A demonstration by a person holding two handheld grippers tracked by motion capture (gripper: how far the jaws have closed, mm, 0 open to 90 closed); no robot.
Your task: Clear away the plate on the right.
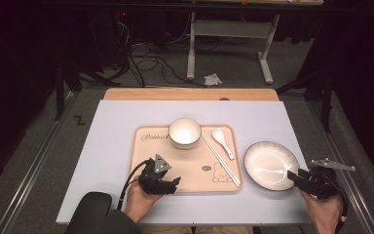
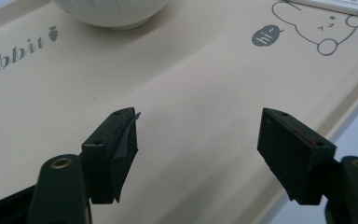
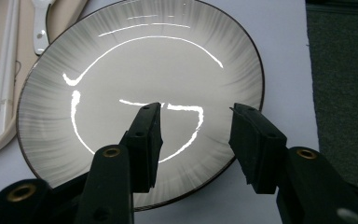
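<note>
The right gripper [image 1: 298, 176] hovered with open jaws over the near edge of the grey plate [image 1: 271, 165], which lay on the counter [image 1: 112, 122] just beside the tray [image 1: 146, 146]. The left gripper [image 1: 173, 184] was open over the tray.

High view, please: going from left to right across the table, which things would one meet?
Left hand-held gripper → bowl → chopsticks → plate → right hand-held gripper.

Left gripper [image 1: 174, 182] and right gripper [image 1: 292, 176] both hover low, fingers spread apart.
</note>
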